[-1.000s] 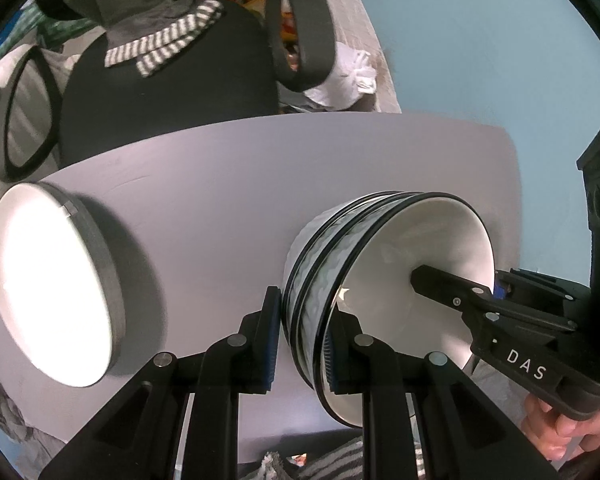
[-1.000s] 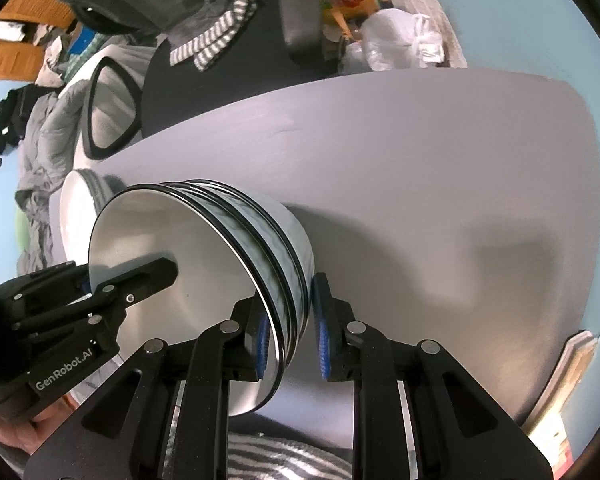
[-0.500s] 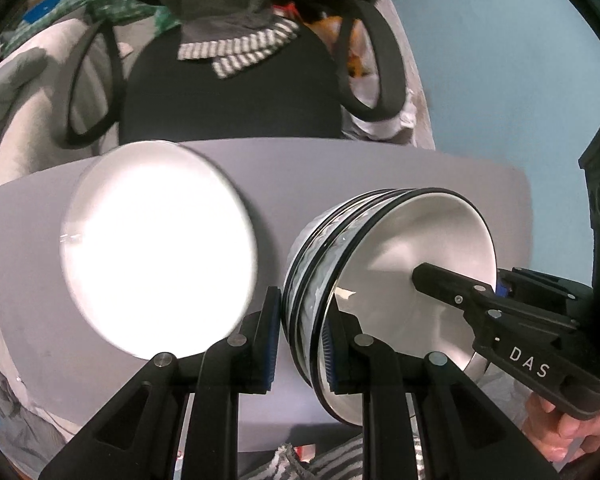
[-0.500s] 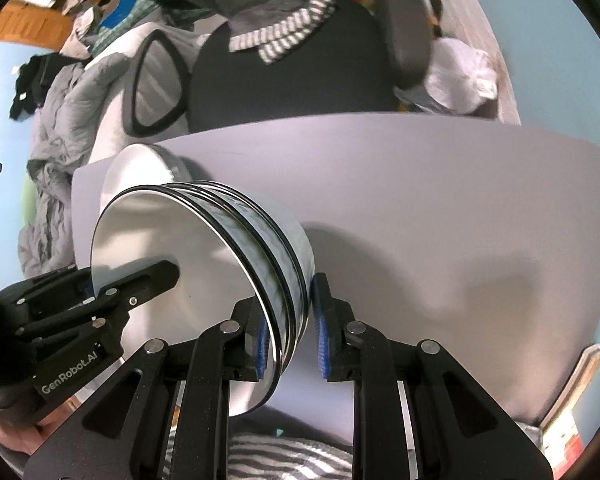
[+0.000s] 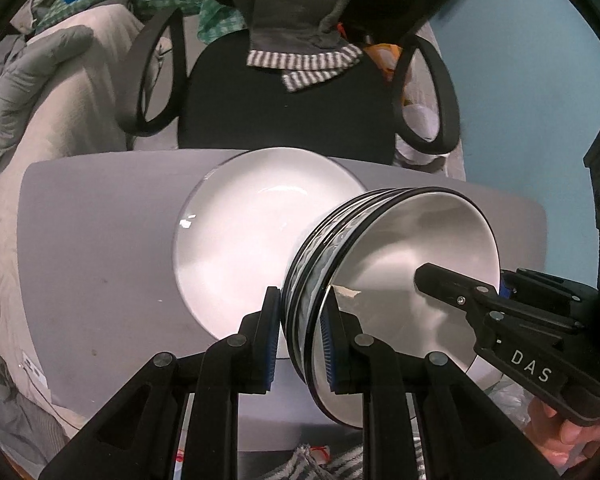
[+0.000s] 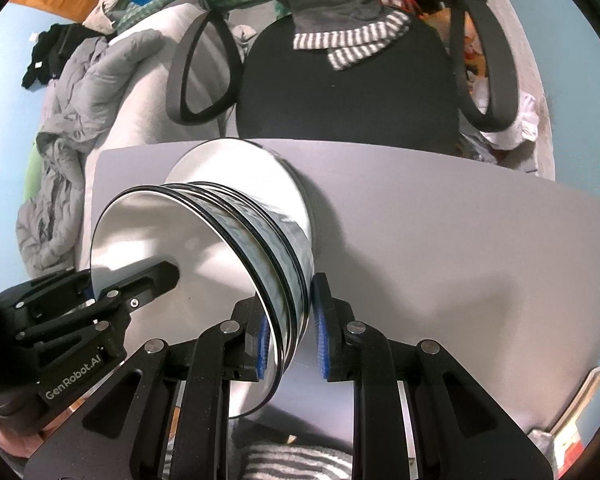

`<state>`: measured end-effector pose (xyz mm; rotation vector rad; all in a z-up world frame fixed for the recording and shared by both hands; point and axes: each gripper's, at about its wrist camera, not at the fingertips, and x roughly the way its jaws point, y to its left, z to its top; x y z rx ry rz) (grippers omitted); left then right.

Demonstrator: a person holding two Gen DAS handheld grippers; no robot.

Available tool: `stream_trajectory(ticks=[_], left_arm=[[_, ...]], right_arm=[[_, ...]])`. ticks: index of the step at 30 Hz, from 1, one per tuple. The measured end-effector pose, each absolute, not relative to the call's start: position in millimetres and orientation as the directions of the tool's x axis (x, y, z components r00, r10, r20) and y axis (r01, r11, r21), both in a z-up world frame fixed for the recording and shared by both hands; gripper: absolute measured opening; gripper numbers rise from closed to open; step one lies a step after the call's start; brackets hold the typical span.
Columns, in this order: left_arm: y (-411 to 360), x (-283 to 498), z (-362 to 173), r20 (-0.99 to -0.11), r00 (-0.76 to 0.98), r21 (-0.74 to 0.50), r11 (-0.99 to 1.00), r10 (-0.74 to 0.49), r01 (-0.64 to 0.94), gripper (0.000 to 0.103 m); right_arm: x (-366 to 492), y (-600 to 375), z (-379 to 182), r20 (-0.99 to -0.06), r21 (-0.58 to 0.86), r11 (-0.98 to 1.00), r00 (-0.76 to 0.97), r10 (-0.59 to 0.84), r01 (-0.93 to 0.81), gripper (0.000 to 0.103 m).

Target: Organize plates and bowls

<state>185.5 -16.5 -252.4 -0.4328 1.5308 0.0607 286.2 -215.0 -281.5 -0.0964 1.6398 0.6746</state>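
A stack of white ceramic bowls with black rims and grey wavy patterning on the outside (image 5: 384, 280) is hanging above a flat grey tabletop (image 5: 100, 248), carried between two black hand-held grippers. The left gripper (image 5: 300, 340) is clenching the stack's rim on one side: one blue-padded finger is pressing the patterned outer wall while the other is sitting inside the top bowl. The right gripper (image 6: 290, 332) is doing the same on the opposite side of the rim, one blue pad against the outer wall and the other inside the bowl. In the left wrist view the right gripper is showing at the lower right, reaching into the bowl, with part of a person's hand (image 5: 568, 428) gripping its handle.

The bowl stack is tilting in both views, its white interior facing the cameras. Beneath and behind it, a round white plate with a grey rim (image 5: 252, 248) is lying flat on the tabletop near the far edge, toward the far left corner as the right wrist view gives it. The stack is overlapping the plate in both pictures; whether it is touching the plate cannot be told.

Beyond the far edge, a black office chair with looped armrests (image 6: 340, 92) is standing, with a grey garment with a striped hem (image 6: 340, 12) draped over its backrest. A crumpled grey quilt (image 6: 72, 112) is lying to the left.
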Motion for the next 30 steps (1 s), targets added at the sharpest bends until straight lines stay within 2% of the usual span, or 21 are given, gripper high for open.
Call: stream_trajectory(ticks=[18, 19, 30], left_arm=[[17, 183, -289, -0.966, 0.011, -0.247, 0.914, -0.257, -0.323, 0.018], [17, 183, -290, -0.975, 0.001, -0.21, 0.914, -0.224, -0.348, 0.018], [14, 182, -293, -0.976, 0.009, -0.21, 0.92, -0.219, -0.33, 0.018]], right_arm=[[281, -169, -313, -0.939, 0.332, 0.847, -0.233, 0.254, -0.414, 0.019], [280, -167, -314, -0.939, 0.33, 0.848, -0.234, 0.251, -0.416, 0.019], [279, -166, -318, -0.944, 0.318, 0.853, -0.226, 0.242, -0.413, 0.019]])
